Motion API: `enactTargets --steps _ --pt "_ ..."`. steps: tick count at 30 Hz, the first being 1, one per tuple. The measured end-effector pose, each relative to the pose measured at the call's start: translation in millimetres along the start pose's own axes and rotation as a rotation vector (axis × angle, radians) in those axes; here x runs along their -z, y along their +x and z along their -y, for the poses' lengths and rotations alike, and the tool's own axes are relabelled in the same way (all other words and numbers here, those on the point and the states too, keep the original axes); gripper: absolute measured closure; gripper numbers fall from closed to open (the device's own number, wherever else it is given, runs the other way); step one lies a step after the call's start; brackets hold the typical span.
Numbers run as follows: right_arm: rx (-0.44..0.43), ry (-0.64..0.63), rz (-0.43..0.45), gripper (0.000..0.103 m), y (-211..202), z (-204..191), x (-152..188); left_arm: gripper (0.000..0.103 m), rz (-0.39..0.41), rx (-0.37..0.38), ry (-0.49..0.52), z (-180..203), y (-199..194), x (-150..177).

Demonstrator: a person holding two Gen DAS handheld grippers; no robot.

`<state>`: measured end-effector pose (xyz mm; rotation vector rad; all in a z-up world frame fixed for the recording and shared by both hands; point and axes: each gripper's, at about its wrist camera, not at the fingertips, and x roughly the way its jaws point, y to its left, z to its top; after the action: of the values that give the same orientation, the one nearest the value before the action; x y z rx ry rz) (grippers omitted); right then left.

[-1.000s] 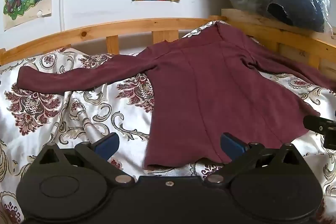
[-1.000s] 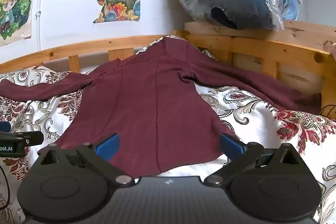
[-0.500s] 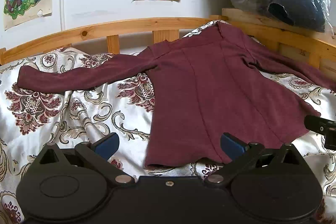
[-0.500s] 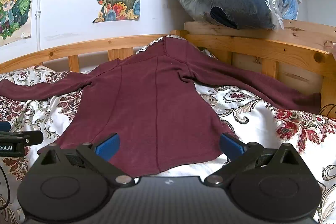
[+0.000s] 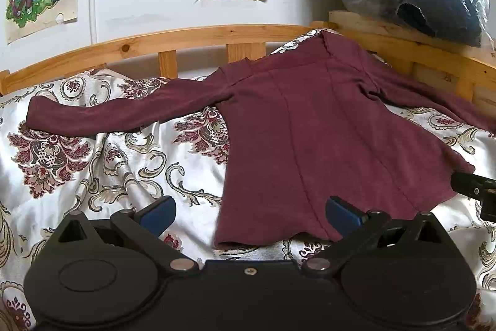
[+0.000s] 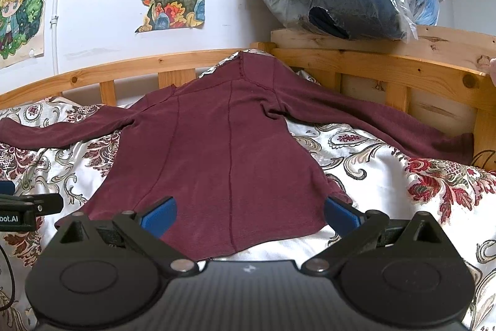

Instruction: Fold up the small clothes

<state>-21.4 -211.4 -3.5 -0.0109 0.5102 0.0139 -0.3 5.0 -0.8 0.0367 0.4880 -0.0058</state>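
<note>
Lying flat: maroon top (image 5: 310, 138) on bedspread (image 5: 93, 169)

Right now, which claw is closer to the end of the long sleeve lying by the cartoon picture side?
Left. The left claw sits at the dark red long-sleeved top's hem corner under that sleeve. The right claw is further along the hem, toward the other sleeve.
</note>
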Motion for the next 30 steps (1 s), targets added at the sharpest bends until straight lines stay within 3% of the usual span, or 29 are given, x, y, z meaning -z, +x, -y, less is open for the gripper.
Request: enactTargets --steps 30 --pt "-0.003 0.001 -0.002 0.000 0.3 0.3 0.4 0.001 -0.006 0.006 0.002 -0.8 1.2 1.9"
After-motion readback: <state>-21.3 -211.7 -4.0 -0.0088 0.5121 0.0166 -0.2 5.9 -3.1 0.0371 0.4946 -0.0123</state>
